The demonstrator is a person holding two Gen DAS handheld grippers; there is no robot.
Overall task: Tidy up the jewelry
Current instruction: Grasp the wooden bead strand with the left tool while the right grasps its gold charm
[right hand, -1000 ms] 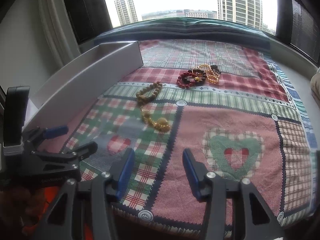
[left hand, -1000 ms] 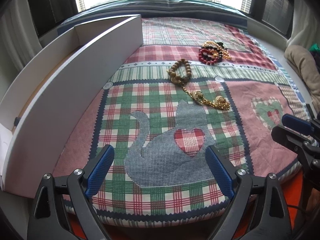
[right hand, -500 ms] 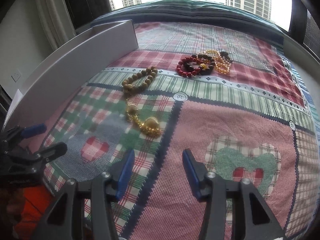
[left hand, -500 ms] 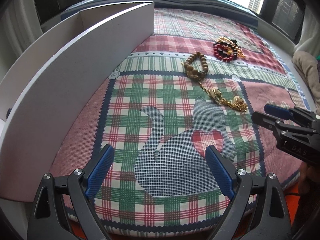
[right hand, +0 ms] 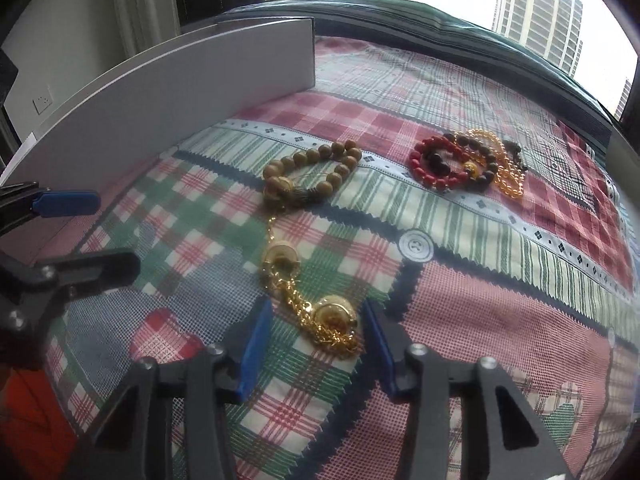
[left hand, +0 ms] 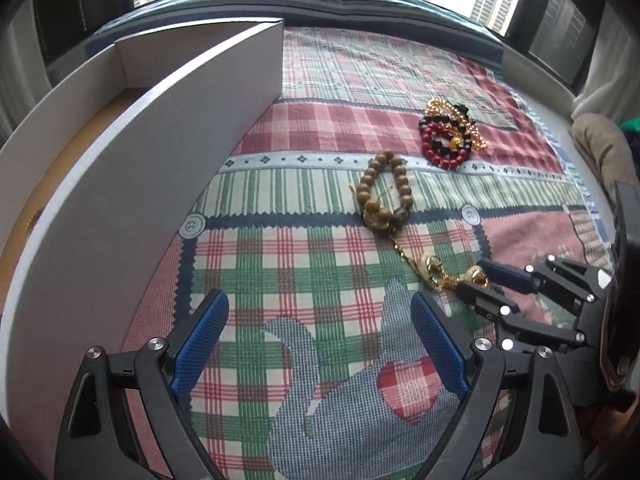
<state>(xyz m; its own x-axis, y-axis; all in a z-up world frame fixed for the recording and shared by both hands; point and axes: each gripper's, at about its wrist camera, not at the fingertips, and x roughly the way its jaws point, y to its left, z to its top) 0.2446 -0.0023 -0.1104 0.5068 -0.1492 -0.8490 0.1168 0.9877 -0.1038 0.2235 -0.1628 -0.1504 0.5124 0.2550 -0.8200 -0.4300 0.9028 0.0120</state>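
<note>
A patchwork quilt (left hand: 304,264) in red and green plaid, with a blue cat shape and a red heart sewn on, covers the bed below a window showing tower blocks. A long white box (left hand: 132,184) with tall cardboard walls stands along the quilt's left edge. Near the far middle of the quilt lies a heap of bracelets (right hand: 468,162): red beads, dark beads and amber beads tangled together. Nearer the cameras, apart from that heap, a wooden bead bracelet (right hand: 310,176) lies in a loop, just beside the top end of a gold chain (right hand: 316,304) with two round gold pieces. The left tool (left hand: 320,344) hangs above the cat shape, its blue-padded jaws spread wide with nothing between them. The right tool (right hand: 316,344) sits low over the quilt, its jaws closing around the nearer gold piece of the chain; the right-hand pad looks just at the piece, the other still clear of it.
</note>
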